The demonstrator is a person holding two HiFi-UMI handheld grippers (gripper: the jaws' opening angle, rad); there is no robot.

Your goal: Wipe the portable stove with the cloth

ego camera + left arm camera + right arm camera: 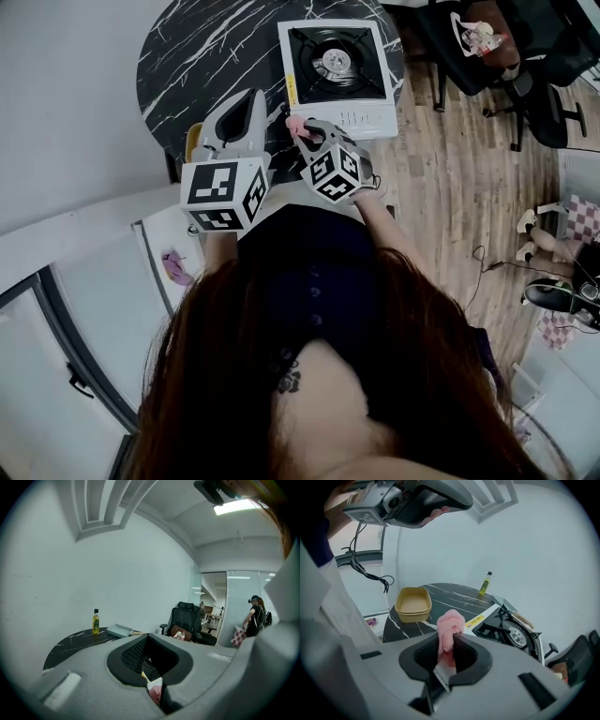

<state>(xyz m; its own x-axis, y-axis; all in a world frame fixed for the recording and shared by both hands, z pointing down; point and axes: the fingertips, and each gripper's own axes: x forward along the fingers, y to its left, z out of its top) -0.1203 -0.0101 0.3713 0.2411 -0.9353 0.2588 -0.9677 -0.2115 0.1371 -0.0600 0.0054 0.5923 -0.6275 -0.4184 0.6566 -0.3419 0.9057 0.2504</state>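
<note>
The white portable stove [337, 66] with its black burner stands at the far side of the round black marble table [202, 52]; the right gripper view shows the stove [511, 632] ahead and to the right. My right gripper [305, 128] is shut on a pink fluffy cloth [297, 124], held just short of the stove's near left corner. The cloth [450, 623] sticks up between the right gripper's [449, 644] pads. My left gripper [258, 96] hangs beside it to the left, jaws together and holding nothing. A bit of cloth [154, 693] peeks below the left gripper [147, 637].
A yellow tray [412, 604] sits at the table's near left edge. A small oil bottle [486, 584] and a grey-blue tray [119, 630] stand at the far edge. Office chairs [525, 66] are on the wooden floor to the right; a person [255, 616] stands far off.
</note>
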